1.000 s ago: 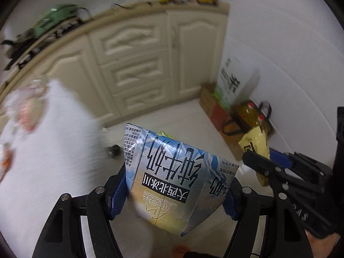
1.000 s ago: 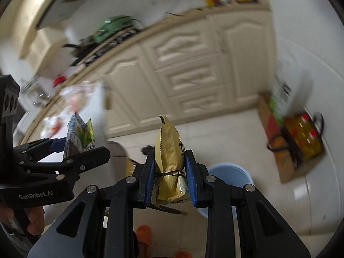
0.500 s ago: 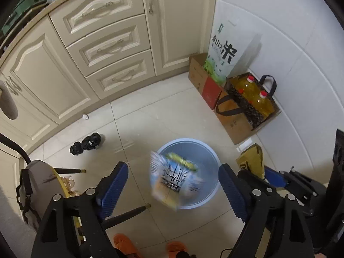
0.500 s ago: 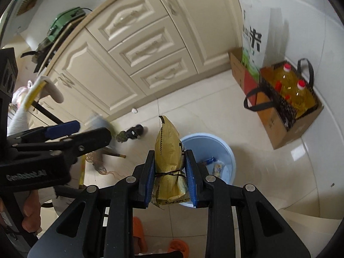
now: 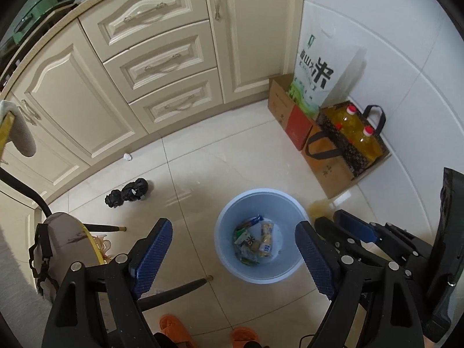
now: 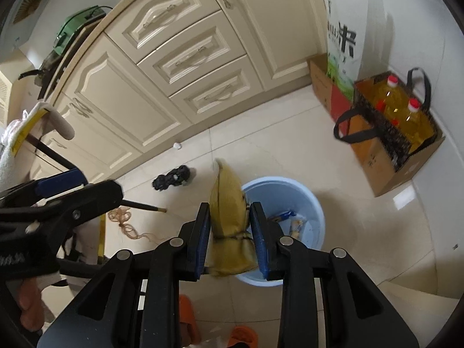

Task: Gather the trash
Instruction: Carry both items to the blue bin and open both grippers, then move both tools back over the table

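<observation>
A light blue bin [image 5: 262, 203] stands on the tiled floor with several wrappers [image 5: 253, 240] at its bottom; it also shows in the right wrist view [image 6: 301, 191]. My left gripper [image 5: 232, 249] is open and empty, held above the bin. My right gripper [image 6: 230, 229] holds a yellow-gold snack bag [image 6: 227, 203] just left of the bin's rim; its jaws look slightly parted around the blurred bag. A blurred edge of that bag [image 5: 317, 207] shows in the left wrist view beside the right gripper [image 5: 356, 229].
Cream cabinets [image 5: 150, 66] line the back. A rice bag [image 5: 316, 72], cardboard boxes and a carrier of oil bottles [image 5: 356, 133] stand by the right wall. A black object [image 5: 127, 192] and paper scrap [image 5: 127, 156] lie on the floor. A chair [image 5: 66, 246] stands left.
My left gripper opened and the blue milk carton dropped into the bin. Both grippers tilted down over the bin. The yellow bag now looks looser and blurred in the right gripper.
</observation>
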`<state>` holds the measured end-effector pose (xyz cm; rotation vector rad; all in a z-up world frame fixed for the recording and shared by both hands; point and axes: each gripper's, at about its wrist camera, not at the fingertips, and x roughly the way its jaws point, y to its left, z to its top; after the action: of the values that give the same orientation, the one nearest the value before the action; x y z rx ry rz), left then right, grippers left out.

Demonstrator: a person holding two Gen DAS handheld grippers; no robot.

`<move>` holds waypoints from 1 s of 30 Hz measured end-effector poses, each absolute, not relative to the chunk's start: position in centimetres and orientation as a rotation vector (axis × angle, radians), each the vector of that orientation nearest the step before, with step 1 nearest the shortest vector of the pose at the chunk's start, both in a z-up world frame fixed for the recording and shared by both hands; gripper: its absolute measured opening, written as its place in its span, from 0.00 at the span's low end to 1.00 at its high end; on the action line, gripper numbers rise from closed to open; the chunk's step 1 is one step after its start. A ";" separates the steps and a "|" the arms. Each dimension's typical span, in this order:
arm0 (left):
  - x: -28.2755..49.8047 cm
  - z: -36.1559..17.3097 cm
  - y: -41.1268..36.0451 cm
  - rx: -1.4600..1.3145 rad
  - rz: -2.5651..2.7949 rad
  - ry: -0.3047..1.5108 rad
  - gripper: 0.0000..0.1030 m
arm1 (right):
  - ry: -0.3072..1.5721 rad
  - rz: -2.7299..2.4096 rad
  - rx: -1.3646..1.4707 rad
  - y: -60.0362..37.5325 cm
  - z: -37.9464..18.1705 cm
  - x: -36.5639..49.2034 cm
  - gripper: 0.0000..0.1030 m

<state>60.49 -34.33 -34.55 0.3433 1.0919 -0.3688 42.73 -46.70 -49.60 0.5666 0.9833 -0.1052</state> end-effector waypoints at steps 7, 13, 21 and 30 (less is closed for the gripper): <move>56.8 -29.3 -31.8 0.296 -0.388 1.023 0.81 | 0.938 -0.119 0.522 -45.5 -44.9 41.4 0.46; 51.5 -22.7 -26.5 0.234 -0.394 0.916 0.81 | 0.872 -0.104 0.449 -42.7 -38.3 39.4 0.63; 43.2 -14.1 -13.9 0.142 -0.395 0.714 0.88 | 0.746 -0.045 0.296 -34.7 -27.7 37.4 0.80; 40.5 -11.6 2.1 0.084 -0.213 0.597 0.92 | 0.678 0.104 0.117 -22.0 -20.8 40.7 0.90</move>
<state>40.51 2.11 -11.65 0.0837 0.5966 -0.2132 40.69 -21.98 -20.80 0.1173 0.6779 0.1040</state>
